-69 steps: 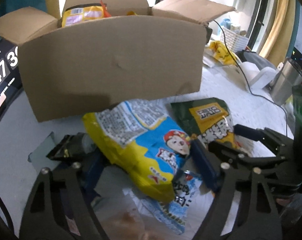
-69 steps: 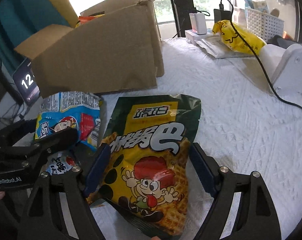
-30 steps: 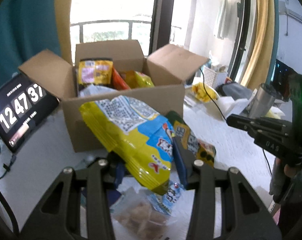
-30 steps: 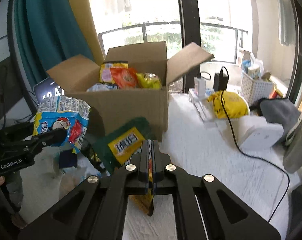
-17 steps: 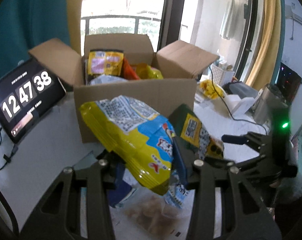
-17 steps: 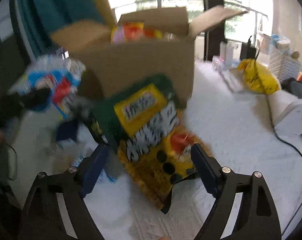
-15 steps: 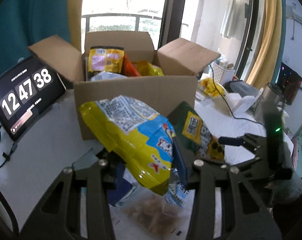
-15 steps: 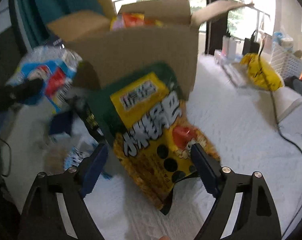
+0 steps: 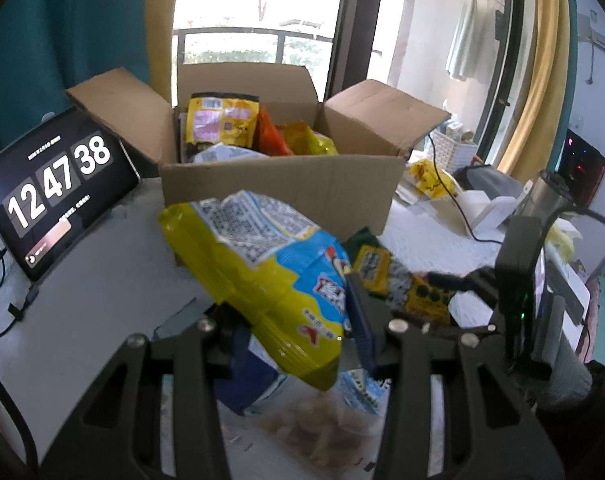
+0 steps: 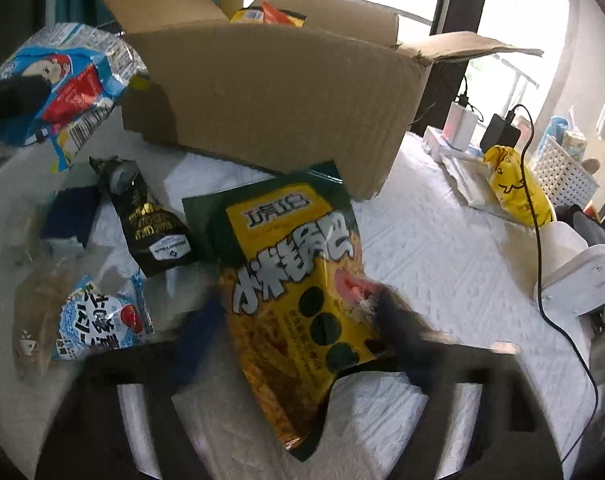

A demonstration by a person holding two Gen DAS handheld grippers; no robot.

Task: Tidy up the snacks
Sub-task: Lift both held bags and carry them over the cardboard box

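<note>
Left gripper [image 9: 298, 320] jaws pinch the yellow-blue bag [image 9: 262, 264], up in air near the box [image 9: 278, 188], ready to drop in. Right gripper [image 10: 298, 332] jaws closing round the green bag [image 10: 298, 280], on the table [image 10: 442, 264], w/ no firm grip yet.

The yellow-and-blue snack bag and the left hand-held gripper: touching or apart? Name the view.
Touching. The left wrist view shows the yellow-and-blue bag clamped between the left hand-held gripper's fingers, lifted off the table.
</note>
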